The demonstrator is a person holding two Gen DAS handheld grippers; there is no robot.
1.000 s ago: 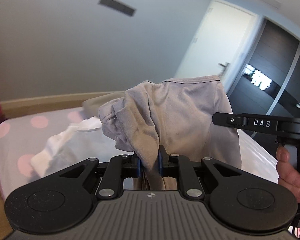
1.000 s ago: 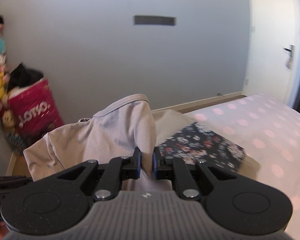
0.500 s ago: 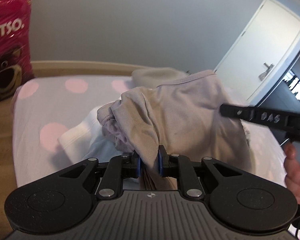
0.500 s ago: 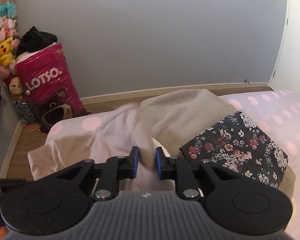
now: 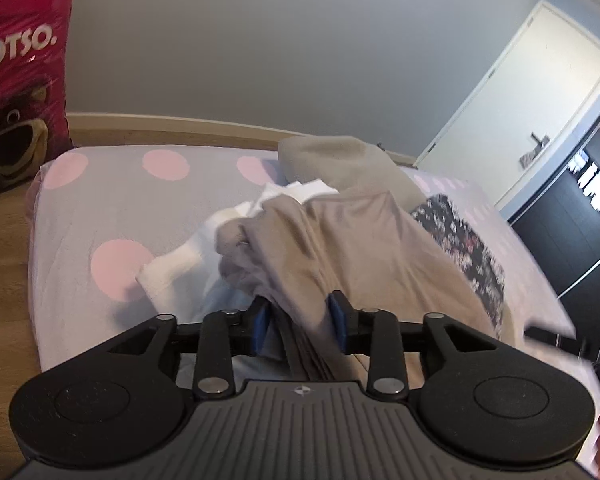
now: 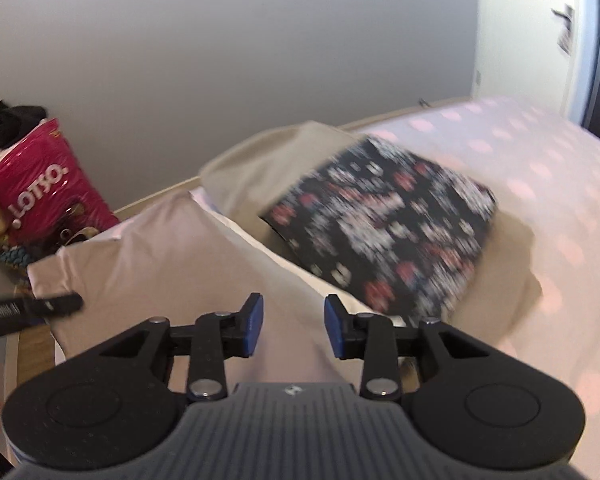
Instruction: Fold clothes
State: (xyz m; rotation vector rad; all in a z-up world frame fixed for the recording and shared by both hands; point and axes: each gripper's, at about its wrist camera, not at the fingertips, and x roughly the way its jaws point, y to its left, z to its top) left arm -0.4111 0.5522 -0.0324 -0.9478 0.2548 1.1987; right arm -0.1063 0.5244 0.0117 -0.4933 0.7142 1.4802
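Taking the polka-dot bed (image 5: 112, 208) as reference: its left edge and near-left corner lie bare. The beige garment (image 5: 364, 248) rests mid-bed over a white garment (image 5: 172, 268). Left gripper (image 5: 300, 318) jaws are opening, cloth between them unpressed. Right gripper (image 6: 294, 326) jaws are opening above the garment. The floral folded piece (image 6: 388, 224) lies right.

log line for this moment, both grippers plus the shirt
left gripper: jaws opening, beige shirt between pads | right gripper: jaws opening, above shirt | shirt: lying on bed beside floral garment
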